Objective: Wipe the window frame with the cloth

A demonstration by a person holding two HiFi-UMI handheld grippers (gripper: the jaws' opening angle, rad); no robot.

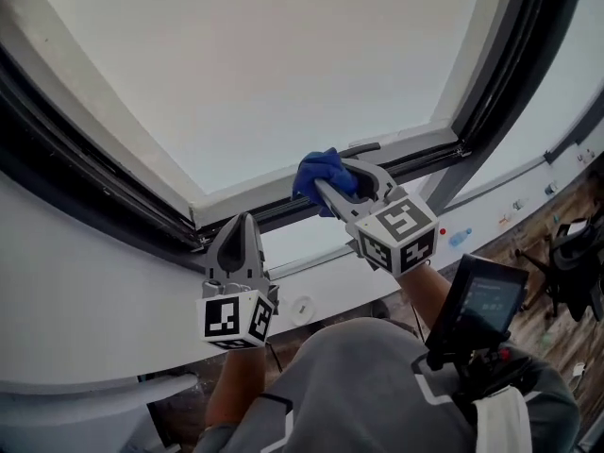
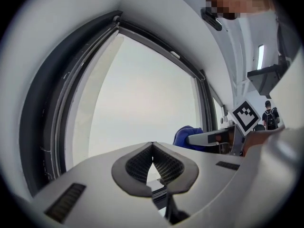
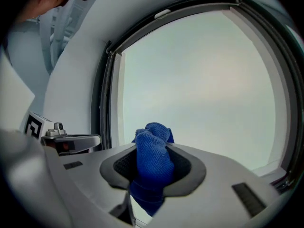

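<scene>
Two hand-held grippers are positioned at the lower rail of the window frame (image 1: 415,142). The right gripper (image 1: 332,189) has its jaws clenched on a bunched blue cloth (image 1: 316,170), and the cloth lies against the white lower rail near its middle. The left gripper (image 1: 245,223) is just beside it, lower left, with its jaw tips closed together on nothing and pointing toward the dark seal (image 1: 179,225) at the frame corner.

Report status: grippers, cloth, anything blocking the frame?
Right gripper shut on cloth, cloth at the window frame lower rail. Left gripper shut, empty, tip near the frame. Nothing seen blocking.
</scene>
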